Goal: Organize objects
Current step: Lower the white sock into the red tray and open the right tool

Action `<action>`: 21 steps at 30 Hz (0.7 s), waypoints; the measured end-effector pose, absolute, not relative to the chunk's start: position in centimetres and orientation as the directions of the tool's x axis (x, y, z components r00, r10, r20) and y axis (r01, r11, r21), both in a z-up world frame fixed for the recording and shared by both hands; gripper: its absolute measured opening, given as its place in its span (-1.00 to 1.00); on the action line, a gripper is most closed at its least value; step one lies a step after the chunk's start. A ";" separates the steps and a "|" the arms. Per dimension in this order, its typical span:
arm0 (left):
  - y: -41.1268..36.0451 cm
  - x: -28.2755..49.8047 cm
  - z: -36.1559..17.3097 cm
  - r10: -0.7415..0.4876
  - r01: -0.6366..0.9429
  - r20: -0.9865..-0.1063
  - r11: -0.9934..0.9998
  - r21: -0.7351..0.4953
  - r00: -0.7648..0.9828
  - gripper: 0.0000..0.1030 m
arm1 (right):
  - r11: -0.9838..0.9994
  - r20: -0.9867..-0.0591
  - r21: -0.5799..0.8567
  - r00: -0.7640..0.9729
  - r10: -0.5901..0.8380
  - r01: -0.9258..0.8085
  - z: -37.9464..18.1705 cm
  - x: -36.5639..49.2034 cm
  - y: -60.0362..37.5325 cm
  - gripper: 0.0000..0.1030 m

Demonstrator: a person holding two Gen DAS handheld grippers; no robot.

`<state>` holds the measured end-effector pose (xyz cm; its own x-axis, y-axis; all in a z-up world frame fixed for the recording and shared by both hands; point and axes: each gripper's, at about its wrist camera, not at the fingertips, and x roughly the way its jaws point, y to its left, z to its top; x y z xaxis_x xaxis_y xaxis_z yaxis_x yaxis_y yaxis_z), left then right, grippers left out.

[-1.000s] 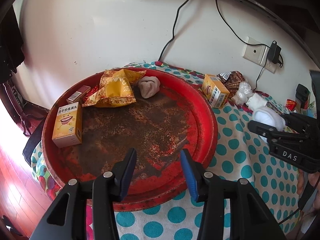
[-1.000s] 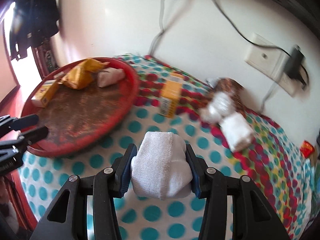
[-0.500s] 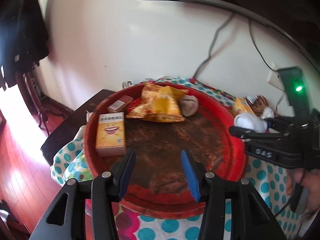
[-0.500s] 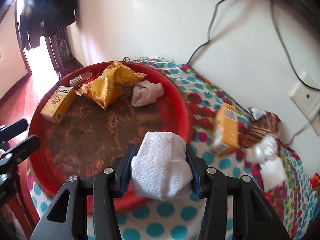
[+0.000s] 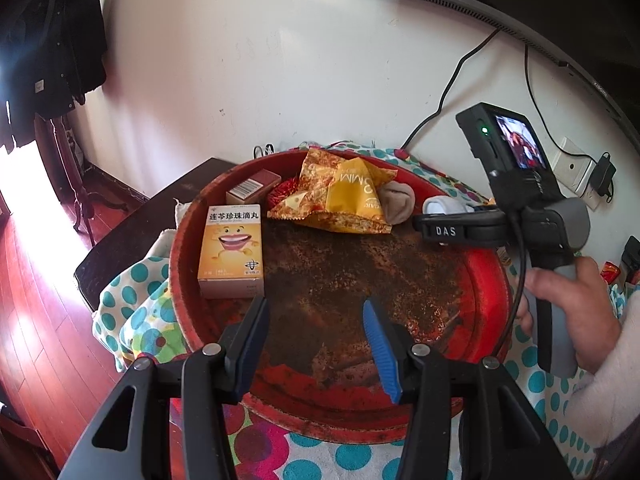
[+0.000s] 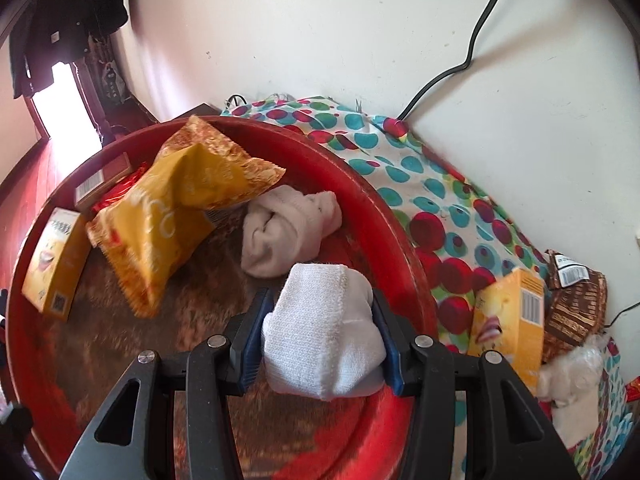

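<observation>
A round red tray (image 5: 486, 280) (image 6: 384, 216) with a rusty brown floor holds a yellow snack bag (image 5: 348, 196) (image 6: 172, 208), a yellow medicine box (image 5: 232, 248) (image 6: 54, 258), a small reddish box (image 5: 252, 186) (image 6: 102, 178) and a beige balled sock (image 5: 398, 202) (image 6: 288, 226). My right gripper (image 6: 320, 312) (image 5: 430, 216) is shut on a white rolled sock (image 6: 324, 332) (image 5: 444, 205), held over the tray's right part, just in front of the beige sock. My left gripper (image 5: 316, 320) hangs open and empty above the tray's near side.
The tray sits on a dotted tablecloth (image 6: 432, 184) against a white wall with a black cable (image 6: 476, 40). Right of the tray lie another yellow box (image 6: 508, 320), a brown wrapper (image 6: 576, 308) and white bundles (image 6: 572, 376). A person's hand (image 5: 568, 304) grips the right tool. A dark table (image 5: 132, 232) and wooden floor (image 5: 36, 300) lie left.
My right gripper has carried the white sock left from over the tablecloth to over the tray. My left gripper has shifted left along the tray's near edge, staying open.
</observation>
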<state>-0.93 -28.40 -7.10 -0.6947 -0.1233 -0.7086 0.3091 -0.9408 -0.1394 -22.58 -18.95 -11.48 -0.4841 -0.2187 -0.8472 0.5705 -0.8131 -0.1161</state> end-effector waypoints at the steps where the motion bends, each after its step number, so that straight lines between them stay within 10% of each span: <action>1: -28.4 -1.0 -7.2 -0.120 0.309 -0.710 -0.940 -0.143 -0.694 -0.03 | -0.813 -0.850 -0.115 -0.480 -0.217 0.571 -11.6 -22.8 -19.0 -0.09; 7: -28.5 -1.2 -7.7 -0.116 0.309 -0.721 -0.940 -0.142 -0.683 -0.03 | -0.810 -0.835 -0.112 -0.496 -0.238 0.576 -10.8 -22.4 -18.7 0.28; 21: -26.6 -1.4 -7.5 -0.119 0.275 -0.715 -0.956 -0.106 -0.688 -0.03 | -0.888 -0.745 -0.075 -0.617 -0.252 0.453 -5.7 -17.8 -3.6 0.31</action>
